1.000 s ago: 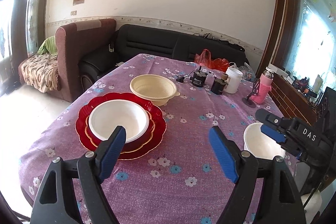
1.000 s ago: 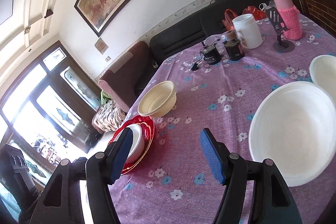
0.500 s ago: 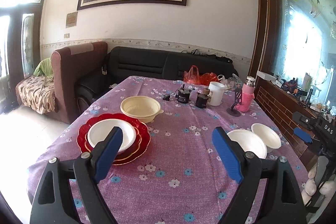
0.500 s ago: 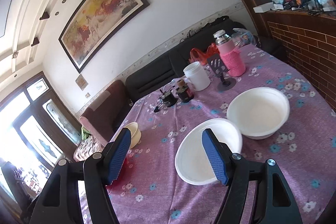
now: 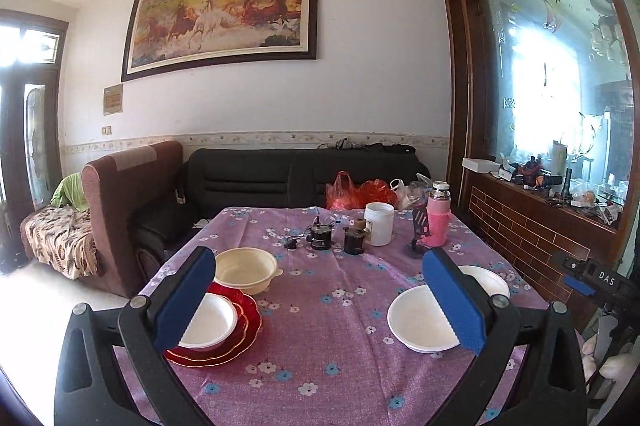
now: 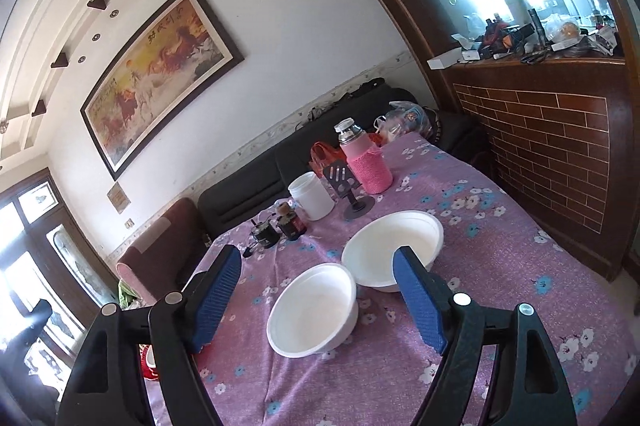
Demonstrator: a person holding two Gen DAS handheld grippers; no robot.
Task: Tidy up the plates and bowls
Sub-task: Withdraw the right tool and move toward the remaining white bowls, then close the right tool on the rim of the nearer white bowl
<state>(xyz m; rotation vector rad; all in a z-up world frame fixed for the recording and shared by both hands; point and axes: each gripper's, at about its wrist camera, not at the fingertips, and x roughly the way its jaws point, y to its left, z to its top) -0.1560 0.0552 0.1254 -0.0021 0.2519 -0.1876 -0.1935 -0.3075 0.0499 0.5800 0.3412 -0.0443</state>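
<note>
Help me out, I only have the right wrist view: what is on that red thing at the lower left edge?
Observer: A white bowl sits in stacked red plates.
Operator: Anything else near them?
Observer: A cream bowl stands just behind the plates.
Operator: Is the other hand carrying anything?
Observer: No. The left gripper holds nothing, and its fingers are opening.

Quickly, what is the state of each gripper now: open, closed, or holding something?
Left gripper: jaws opening, wide apart, nothing between them.
Right gripper: jaws opening, holding nothing; a white bowl shows between them, untouched.
</note>
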